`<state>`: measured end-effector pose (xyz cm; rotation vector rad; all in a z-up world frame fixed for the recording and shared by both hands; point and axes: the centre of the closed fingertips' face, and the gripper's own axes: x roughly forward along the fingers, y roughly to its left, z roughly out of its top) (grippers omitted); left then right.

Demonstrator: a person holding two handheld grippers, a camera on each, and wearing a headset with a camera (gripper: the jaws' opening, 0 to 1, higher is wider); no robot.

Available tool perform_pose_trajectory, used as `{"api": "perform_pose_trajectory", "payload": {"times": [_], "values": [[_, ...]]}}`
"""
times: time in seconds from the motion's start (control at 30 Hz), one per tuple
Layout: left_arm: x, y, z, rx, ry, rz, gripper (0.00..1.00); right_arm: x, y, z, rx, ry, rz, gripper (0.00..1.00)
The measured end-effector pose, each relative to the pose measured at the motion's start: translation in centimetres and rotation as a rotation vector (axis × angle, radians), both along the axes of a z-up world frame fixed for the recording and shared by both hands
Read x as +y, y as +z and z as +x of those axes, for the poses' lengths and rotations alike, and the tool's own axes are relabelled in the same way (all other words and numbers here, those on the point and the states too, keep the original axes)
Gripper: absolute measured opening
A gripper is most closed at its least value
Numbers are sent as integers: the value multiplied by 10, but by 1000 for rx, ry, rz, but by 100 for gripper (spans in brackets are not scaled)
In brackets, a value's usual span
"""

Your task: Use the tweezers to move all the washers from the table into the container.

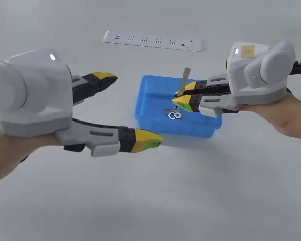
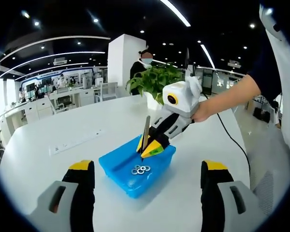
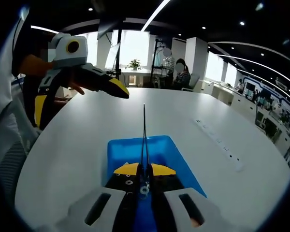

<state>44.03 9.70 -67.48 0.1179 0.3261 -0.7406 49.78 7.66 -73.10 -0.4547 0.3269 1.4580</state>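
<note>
Two hand-held grippers (image 1: 133, 108) (image 1: 179, 101) flank one tweezers (image 1: 185, 78), one container (image 1: 149, 103), roughly four washers (image 1: 174, 115).

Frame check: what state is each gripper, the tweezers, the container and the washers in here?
Left gripper: open, jaws spread wide, holding nothing.
Right gripper: shut on the tweezers, over the container.
Tweezers: clamped between the right gripper's jaws, sticking out past them.
Container: upright on the table, open top.
Washers: lying in a small cluster on the container floor.
</note>
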Motion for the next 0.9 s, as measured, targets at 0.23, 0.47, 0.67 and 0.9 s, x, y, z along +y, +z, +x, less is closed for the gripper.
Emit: {"api": "perform_pose_trajectory", "payload": {"times": [0.23, 0.47, 0.67, 0.9], "values": [[-11, 6, -1, -16, -35, 1, 96, -3, 36, -9, -19, 2, 53, 7], [-13, 9, -17, -6, -54, 2, 96, -9, 53, -50, -15, 65, 53, 7], [-27, 14, -34, -1, -118, -16, 90, -19, 39, -81, 4, 106, -19, 7], [-56, 16, -49, -1, -239, -29, 68, -24, 18, -106, 27, 151, -98, 7]]}}
